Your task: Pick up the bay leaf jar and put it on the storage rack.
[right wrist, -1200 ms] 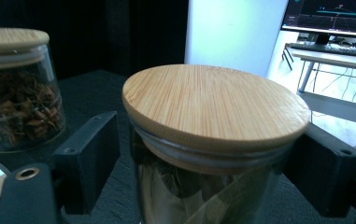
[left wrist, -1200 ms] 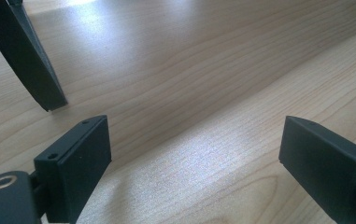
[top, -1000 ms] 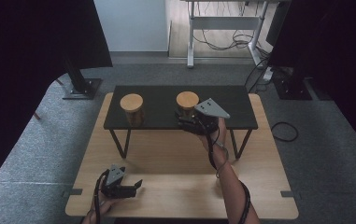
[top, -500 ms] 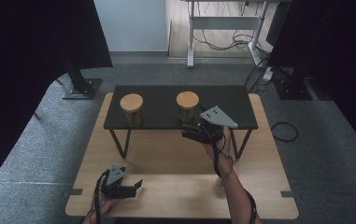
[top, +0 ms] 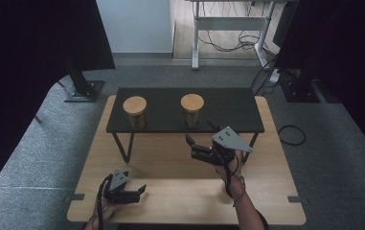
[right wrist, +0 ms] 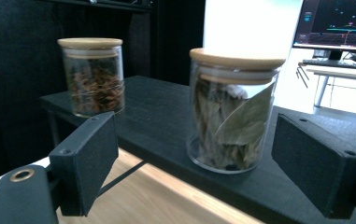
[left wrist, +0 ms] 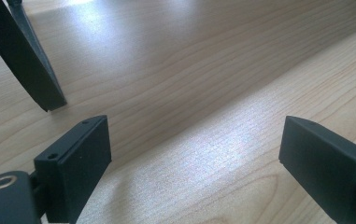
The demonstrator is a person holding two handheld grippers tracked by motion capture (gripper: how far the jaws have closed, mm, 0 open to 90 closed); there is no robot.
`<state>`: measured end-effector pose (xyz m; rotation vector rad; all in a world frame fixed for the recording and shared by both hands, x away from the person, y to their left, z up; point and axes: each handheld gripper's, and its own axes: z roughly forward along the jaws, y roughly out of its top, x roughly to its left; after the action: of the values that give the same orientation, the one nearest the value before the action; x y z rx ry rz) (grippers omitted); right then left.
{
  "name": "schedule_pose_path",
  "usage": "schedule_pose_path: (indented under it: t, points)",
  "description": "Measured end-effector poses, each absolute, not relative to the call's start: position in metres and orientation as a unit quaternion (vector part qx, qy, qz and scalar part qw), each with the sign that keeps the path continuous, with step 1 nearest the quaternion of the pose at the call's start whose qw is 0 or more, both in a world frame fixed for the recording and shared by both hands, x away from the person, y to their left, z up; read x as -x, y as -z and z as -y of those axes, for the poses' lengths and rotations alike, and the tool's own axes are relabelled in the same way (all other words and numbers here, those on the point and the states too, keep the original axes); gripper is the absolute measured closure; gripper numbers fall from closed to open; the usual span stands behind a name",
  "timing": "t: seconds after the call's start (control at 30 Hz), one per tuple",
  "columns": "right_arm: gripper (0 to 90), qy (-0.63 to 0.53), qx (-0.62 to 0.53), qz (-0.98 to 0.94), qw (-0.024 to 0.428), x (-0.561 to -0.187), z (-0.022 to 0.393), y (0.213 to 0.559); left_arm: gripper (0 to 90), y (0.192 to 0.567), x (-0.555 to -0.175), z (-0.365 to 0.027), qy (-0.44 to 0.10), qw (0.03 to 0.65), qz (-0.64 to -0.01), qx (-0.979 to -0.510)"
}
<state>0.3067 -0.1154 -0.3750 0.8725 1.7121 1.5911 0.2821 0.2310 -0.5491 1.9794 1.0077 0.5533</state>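
So the right gripper [top: 192, 146] hangs over the wooden table [top: 170, 158], just in front of the black shelf [top: 228, 112], jaws spread wide with nothing between them. In the right gripper view the bay leaf jar [right wrist: 234, 109] with its wooden lid stands on the shelf straight ahead at 12 o'clock, near the front edge and clear of both jaws. A second jar [right wrist: 91, 77] of reddish-brown spice stands off at about 10 o'clock, well apart from the first. The left gripper [top: 139, 190] rests low at the table's near edge, around 7 o'clock in the high view, jaws also wide open over bare wood, holding nothing.
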Motion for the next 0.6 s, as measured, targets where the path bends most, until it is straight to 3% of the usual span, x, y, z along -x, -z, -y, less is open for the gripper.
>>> schedule_pose_path:
  t: [0.6]
  points:
    - [13.6,-0.618,-0.353,-0.63,0.31,-0.262,0.144,0.411,8.6,0.549,-0.282,-0.23,-0.219,0.411,-0.4,-0.79]
